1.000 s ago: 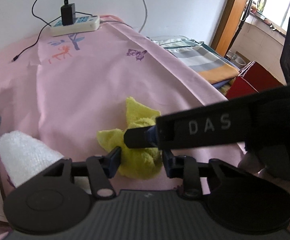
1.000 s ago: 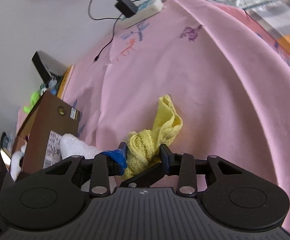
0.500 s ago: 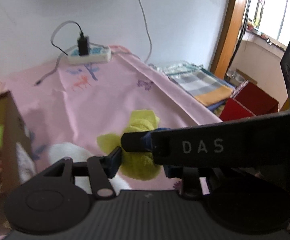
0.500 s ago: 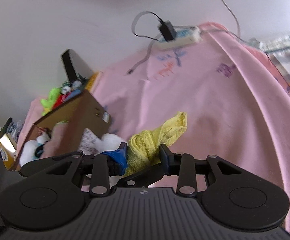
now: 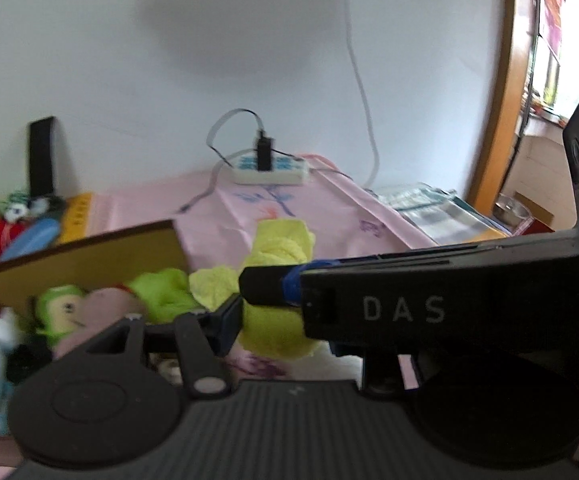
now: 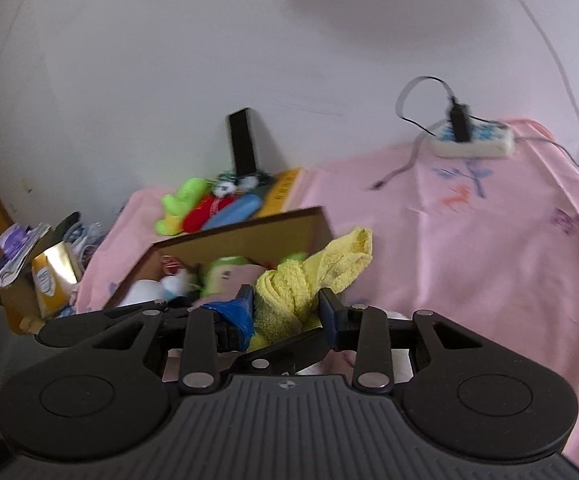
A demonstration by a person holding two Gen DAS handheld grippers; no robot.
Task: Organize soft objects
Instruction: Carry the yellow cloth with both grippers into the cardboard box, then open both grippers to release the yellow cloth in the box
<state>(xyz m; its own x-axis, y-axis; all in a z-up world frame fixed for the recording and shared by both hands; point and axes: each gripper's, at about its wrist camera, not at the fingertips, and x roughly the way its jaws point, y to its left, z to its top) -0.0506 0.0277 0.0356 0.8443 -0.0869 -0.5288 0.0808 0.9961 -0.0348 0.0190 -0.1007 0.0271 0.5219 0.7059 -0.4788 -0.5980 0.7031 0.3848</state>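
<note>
Hanging bunched in the air, the yellow towel [image 6: 289,300] is pinched by both the right gripper [image 6: 287,310] and the left gripper [image 5: 277,316], just beside the cardboard box [image 6: 249,232] already holding plush toys [image 6: 225,272]. Dropping it in remains, judging by this. The box's near wall lies below; pink sheet [image 6: 489,260] offers room rightward.

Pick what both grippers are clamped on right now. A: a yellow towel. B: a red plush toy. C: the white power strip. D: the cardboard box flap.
A: the yellow towel is bunched between the right gripper's pads, and the left gripper pinches the same cloth near the box.
</note>
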